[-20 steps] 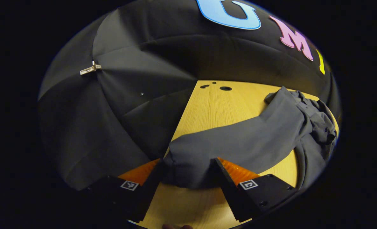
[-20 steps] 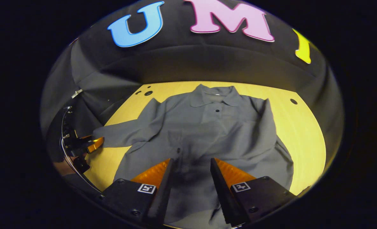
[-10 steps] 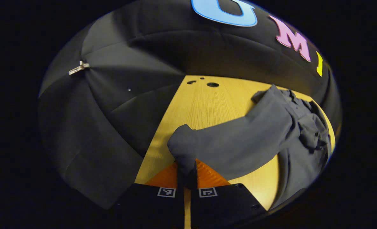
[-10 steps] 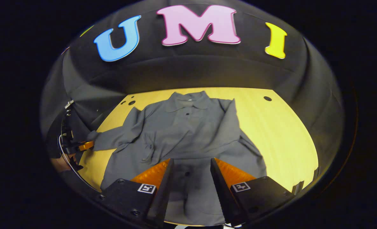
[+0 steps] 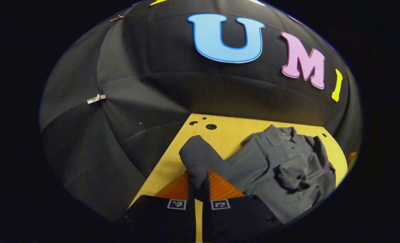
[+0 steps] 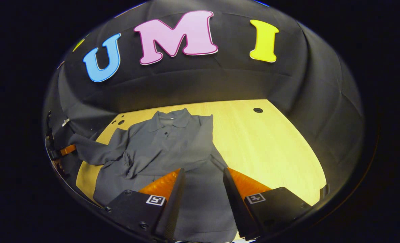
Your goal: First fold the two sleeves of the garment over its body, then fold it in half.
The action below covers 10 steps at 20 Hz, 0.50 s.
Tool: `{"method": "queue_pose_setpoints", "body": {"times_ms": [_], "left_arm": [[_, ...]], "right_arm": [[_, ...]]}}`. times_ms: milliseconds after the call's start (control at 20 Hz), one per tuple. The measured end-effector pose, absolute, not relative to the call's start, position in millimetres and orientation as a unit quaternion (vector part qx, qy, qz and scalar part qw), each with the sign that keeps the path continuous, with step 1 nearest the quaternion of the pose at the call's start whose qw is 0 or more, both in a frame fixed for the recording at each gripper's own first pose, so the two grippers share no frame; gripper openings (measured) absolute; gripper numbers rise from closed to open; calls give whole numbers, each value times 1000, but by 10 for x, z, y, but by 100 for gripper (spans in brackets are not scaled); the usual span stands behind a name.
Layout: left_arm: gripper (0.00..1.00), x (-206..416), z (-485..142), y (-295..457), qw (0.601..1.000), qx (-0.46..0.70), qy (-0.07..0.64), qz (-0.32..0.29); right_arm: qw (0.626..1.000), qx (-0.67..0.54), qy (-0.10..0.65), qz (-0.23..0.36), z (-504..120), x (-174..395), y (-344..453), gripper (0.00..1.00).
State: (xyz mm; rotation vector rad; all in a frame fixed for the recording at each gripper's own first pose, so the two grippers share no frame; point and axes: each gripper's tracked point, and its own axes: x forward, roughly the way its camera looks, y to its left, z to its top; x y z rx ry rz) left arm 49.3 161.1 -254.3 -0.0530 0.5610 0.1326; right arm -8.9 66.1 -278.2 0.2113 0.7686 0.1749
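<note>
Grey collared button-front garment (image 6: 172, 148) lies face up on tabletop, collar toward far wall; one sleeve (image 6: 203, 135) folded over body; other sleeve (image 5: 203, 162) stretched sideways, cuff end lifted off tabletop; hem nearest, fabric rumpled mid-body.

shirt (image 6: 166, 152) lay on your table (image 6: 270, 145) | its collar sat toward the table's far edge | one sleeve (image 5: 200, 160) hung off the table's left side

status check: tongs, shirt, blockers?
Left tongs shut on sleeve, lifted. Right tongs open above shirt hem. Other sleeve already folded over body. No blockers on table.
</note>
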Motion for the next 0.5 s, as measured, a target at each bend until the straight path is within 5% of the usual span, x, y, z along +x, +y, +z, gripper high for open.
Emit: {"method": "queue_pose_setpoints", "body": {"times_ms": [500], "left_arm": [[12,716,-1680,241,979,-13,203,-1]], "right_arm": [[912,125,385,70,-3090,-349,11,71]]}}
